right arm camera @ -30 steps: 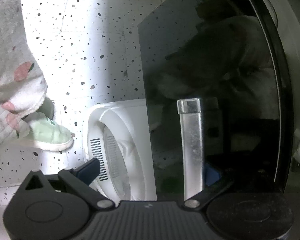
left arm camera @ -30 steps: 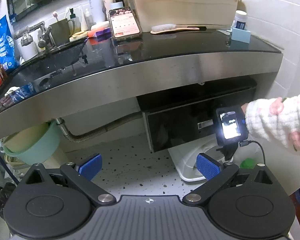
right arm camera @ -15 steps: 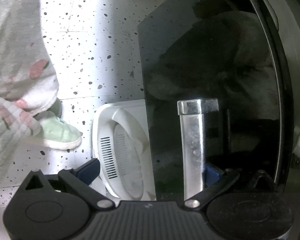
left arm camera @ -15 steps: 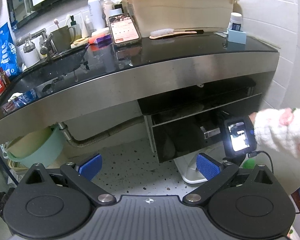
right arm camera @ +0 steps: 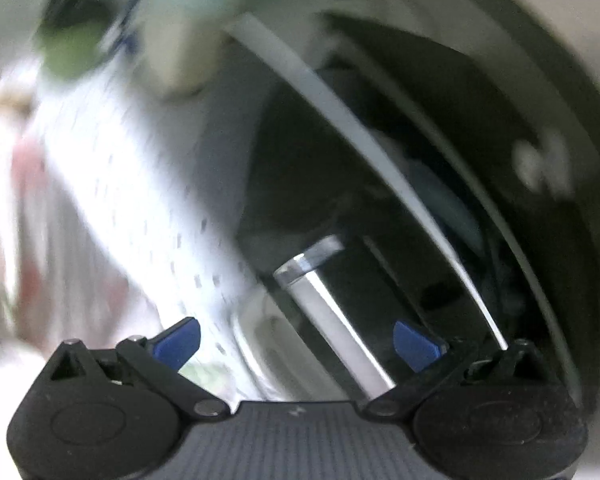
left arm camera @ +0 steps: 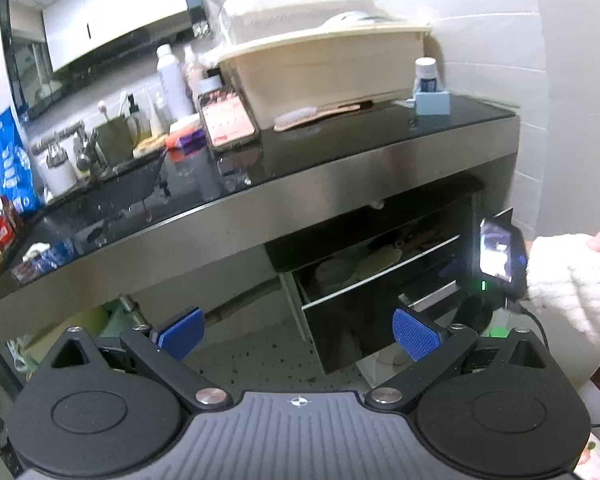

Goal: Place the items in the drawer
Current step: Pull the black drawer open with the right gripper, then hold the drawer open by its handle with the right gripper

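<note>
Under the black counter (left arm camera: 340, 148) a black-fronted drawer (left arm camera: 364, 320) stands pulled out, with pale items (left arm camera: 336, 272) showing inside. My left gripper (left arm camera: 298, 336) is open and holds nothing, well back from the drawer. At the drawer's right end a hand in a fluffy white sleeve (left arm camera: 568, 276) holds the right gripper, whose lit screen (left arm camera: 498, 256) faces me. In the blurred right wrist view my right gripper (right arm camera: 296, 344) is open, with the drawer's metal handle bar (right arm camera: 332, 312) lying between its fingers. A phone (left arm camera: 228, 118), a brush (left arm camera: 312, 112) and a small blue holder (left arm camera: 431, 100) lie on the counter.
A beige tub (left arm camera: 324, 68) stands at the back of the counter, with bottles (left arm camera: 172, 76) and a tap (left arm camera: 64, 144) to its left. A blue packet (left arm camera: 8, 160) hangs far left. A hose (left arm camera: 236, 308) runs below, above speckled floor (left arm camera: 260, 356).
The drawer has slid out from shut to open. The right gripper moved with the handle, and its view has swung and blurred. My left gripper rose and stayed open.
</note>
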`<state>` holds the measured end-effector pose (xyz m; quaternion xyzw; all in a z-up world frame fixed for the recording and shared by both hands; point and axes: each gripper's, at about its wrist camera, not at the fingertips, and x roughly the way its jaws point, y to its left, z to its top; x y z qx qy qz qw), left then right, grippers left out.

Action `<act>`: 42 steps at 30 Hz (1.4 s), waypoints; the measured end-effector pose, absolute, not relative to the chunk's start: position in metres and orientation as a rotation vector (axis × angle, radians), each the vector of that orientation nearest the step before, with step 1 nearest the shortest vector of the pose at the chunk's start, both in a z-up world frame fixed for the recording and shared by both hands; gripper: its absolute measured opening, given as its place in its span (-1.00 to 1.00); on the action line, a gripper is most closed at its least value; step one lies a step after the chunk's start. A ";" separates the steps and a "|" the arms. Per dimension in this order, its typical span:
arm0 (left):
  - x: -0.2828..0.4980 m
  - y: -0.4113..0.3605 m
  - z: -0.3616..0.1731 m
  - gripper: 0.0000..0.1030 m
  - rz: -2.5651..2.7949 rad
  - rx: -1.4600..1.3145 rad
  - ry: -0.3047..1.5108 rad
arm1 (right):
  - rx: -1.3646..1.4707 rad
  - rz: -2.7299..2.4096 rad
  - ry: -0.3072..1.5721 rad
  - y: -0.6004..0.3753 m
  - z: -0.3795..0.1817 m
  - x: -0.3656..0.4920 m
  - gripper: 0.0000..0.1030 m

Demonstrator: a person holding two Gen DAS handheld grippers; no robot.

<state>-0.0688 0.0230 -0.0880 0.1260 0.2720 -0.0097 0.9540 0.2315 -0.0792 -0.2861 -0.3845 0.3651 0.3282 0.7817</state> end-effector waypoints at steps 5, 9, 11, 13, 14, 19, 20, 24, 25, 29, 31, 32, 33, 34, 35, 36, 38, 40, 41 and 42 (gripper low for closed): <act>-0.082 0.022 -0.087 0.98 -0.052 0.256 0.533 | -0.347 0.481 0.813 -0.110 -0.260 0.250 1.00; -0.085 0.028 -0.091 0.98 -0.074 0.230 0.585 | -0.182 0.334 0.812 -0.124 -0.263 0.267 1.00; -0.090 0.030 -0.091 0.98 -0.071 0.224 0.584 | -0.167 0.295 0.814 -0.123 -0.266 0.273 0.96; -0.094 0.031 -0.092 0.98 -0.060 0.226 0.580 | -0.172 0.280 0.821 -0.115 -0.270 0.278 0.92; -0.097 0.031 -0.092 0.98 -0.050 0.231 0.577 | -0.172 0.273 0.826 -0.111 -0.272 0.280 0.86; -0.099 0.032 -0.094 0.98 -0.055 0.224 0.603 | -0.172 0.253 0.871 -0.098 -0.278 0.291 0.69; -0.098 0.032 -0.094 0.98 -0.057 0.223 0.607 | -0.173 0.250 0.876 -0.096 -0.279 0.294 0.67; -0.099 0.028 -0.093 0.98 -0.057 0.242 0.600 | -0.179 0.224 0.905 -0.085 -0.284 0.305 0.65; -0.100 0.027 -0.093 0.98 -0.056 0.246 0.597 | -0.176 0.223 0.909 -0.093 -0.285 0.303 0.65; -0.100 0.025 -0.092 0.98 -0.051 0.243 0.604 | -0.139 0.218 0.934 -0.097 -0.289 0.310 0.67; -0.100 0.026 -0.093 0.98 -0.054 0.228 0.617 | -0.140 0.219 0.932 -0.099 -0.289 0.309 0.72; -0.099 0.026 -0.093 0.99 -0.061 0.217 0.625 | -0.143 0.224 0.930 -0.101 -0.287 0.307 0.72; -0.099 0.027 -0.094 0.98 -0.067 0.206 0.633 | -0.145 0.224 0.932 -0.102 -0.285 0.307 0.72; -0.097 0.028 -0.095 0.98 -0.075 0.192 0.644 | -0.143 0.222 0.934 -0.105 -0.285 0.309 0.72; -0.096 0.028 -0.096 0.98 -0.082 0.178 0.656 | -0.142 0.221 0.934 -0.106 -0.286 0.309 0.72; -0.095 0.029 -0.096 0.98 -0.088 0.164 0.663 | -0.141 0.221 0.934 -0.106 -0.286 0.309 0.72; -0.094 0.029 -0.095 0.98 -0.094 0.145 0.669 | -0.140 0.220 0.930 -0.106 -0.290 0.311 0.72; -0.096 0.031 -0.093 0.98 -0.093 0.132 0.664 | -0.138 0.219 0.927 -0.106 -0.291 0.310 0.72; -0.096 0.031 -0.093 0.98 -0.094 0.129 0.661 | -0.137 0.219 0.927 -0.105 -0.291 0.310 0.73; -0.097 0.032 -0.092 0.98 -0.095 0.125 0.661 | -0.136 0.218 0.927 -0.105 -0.292 0.309 0.73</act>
